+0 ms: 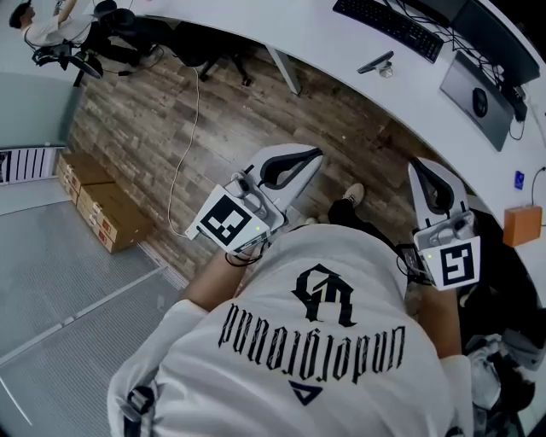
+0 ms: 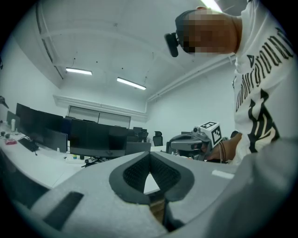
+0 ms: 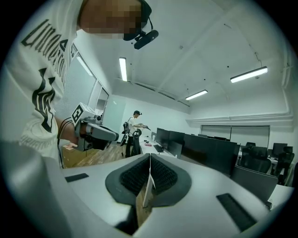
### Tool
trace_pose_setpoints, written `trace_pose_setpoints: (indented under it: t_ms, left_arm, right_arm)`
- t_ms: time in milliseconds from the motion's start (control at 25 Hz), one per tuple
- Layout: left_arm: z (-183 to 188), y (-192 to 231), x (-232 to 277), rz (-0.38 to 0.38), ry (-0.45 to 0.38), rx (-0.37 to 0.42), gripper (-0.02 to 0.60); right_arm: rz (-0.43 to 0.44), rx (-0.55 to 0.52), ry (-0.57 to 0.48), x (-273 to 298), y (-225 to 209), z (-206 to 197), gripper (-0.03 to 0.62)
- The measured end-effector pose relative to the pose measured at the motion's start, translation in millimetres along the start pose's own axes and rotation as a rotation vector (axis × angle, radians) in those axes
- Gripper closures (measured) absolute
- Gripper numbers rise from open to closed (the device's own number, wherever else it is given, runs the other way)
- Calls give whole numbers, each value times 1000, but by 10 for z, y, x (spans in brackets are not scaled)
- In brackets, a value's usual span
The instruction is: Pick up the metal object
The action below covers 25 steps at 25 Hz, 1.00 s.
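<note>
I cannot pick out any metal object for certain; a small dark item [image 1: 376,62] lies on the white curved desk [image 1: 324,47]. I hold both grippers up in front of my chest, over the wooden floor. In the head view the left gripper [image 1: 314,156] points away from my white shirt, its jaws together with nothing between them. The right gripper [image 1: 420,167] is also shut and empty. In the left gripper view, the pads [image 2: 163,173] meet at the tip, and the right gripper [image 2: 195,139] shows beyond. The right gripper view shows closed pads [image 3: 160,175] and the left gripper [image 3: 93,132].
A keyboard [image 1: 388,26] and a mouse on a pad [image 1: 478,101] sit on the desk, with an orange box [image 1: 521,224] at the right edge. Cardboard boxes [image 1: 102,205] and a white cable [image 1: 183,154] lie on the floor. A person [image 3: 132,123] stands by far desks with monitors [image 2: 88,137].
</note>
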<state>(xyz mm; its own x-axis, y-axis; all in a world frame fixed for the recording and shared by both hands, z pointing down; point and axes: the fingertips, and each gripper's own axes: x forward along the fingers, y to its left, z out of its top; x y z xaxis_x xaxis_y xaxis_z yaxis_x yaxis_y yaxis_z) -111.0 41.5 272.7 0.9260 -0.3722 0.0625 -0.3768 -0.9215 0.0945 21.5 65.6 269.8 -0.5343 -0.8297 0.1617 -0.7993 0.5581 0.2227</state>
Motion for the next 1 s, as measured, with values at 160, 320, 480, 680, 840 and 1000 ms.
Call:
trace_pose_setpoints:
  t_ms: [160,320,480,680,840,1000]
  left_arm:
    - [25,115,435,-8,15,3,568]
    - [50,166,825,-18,25,18,568]
    - [45,206,1109,-23,34,19,566]
    - [34,259,1343,-44,47,19,566]
    - [51,329,1534,-64,46,19,568]
    - [88,430,1745,-96,40,24,567]
  right_arm:
    - [-4,10,-7,10,-412,-80,579]
    - [-5,31,4,-58,-753,-226,579]
    - [-13,61,12,-120,-999,-344,579]
    - [-13,92,38,-114,-1156,-472,579]
    - [-23,114,49,-75,-1277,-520,578]
    - [-37,116,65,-3,-1429,-558,577]
